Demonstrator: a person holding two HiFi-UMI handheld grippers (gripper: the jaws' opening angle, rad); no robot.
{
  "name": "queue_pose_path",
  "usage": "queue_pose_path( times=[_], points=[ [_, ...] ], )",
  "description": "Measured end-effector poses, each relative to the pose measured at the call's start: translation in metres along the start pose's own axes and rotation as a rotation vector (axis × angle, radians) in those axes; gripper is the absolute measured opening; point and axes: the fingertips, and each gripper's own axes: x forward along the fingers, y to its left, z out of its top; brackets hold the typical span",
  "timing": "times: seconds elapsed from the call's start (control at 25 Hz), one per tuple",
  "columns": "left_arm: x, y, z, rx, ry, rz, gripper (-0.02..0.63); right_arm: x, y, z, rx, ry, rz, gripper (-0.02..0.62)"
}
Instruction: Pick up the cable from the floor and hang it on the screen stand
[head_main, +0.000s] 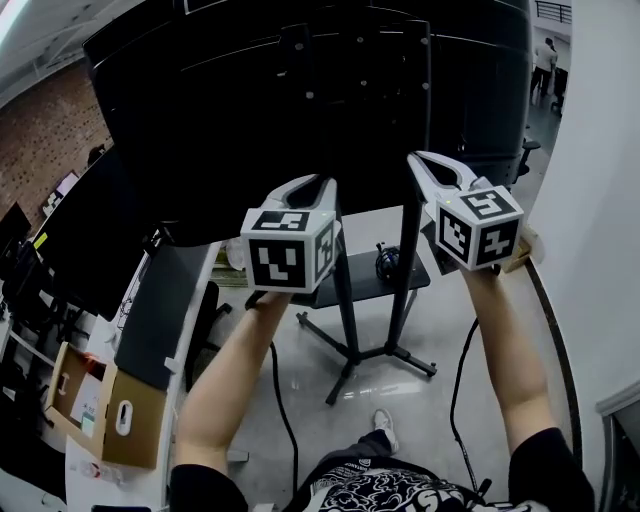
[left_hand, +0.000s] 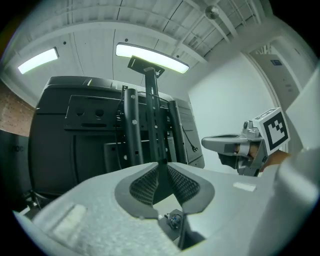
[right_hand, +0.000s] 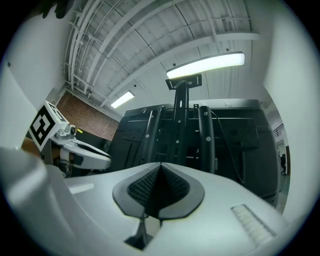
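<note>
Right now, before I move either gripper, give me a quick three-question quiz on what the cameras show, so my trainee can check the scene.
1. True or false: the right gripper has its jaws together with nothing between them.
2. The left gripper and the right one both point at: A) the back of the screen on its stand; B) a window; C) an open drawer.
3. In the head view, on which side of the stand does the cardboard box sit?
Key: 1 true; 2 A; 3 the left.
</note>
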Motion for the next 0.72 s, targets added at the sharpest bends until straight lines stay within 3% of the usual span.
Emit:
queue_pose_path(
  times=[0.08, 0.16, 0.32, 0.72],
  points=[
    [-0.006, -0.019, -0.013, -0.009, -0.007, -0.014, 0.058, -0.011, 0.015, -0.015, 0.033, 0.016, 0.005, 0.005],
    [-0.011, -0.036, -0.026, -0.014, -0.013, -0.021, 0.005, -0.024, 0.028, -0.033, 0.073, 0.034, 0.005, 0.005],
    [-0.022, -0.064, -0.052, -0.013, -0.017, -0.034, 0.002, -0.048, 0.053, -0.067, 0.142, 0.069, 0.004, 0.005],
    [-0.033, -0.096, -0.109, -0.026, 0.024, -0.062, 0.002, -0.071, 0.089, -0.113, 0.148, 0.141, -0.013, 0.005]
  ],
)
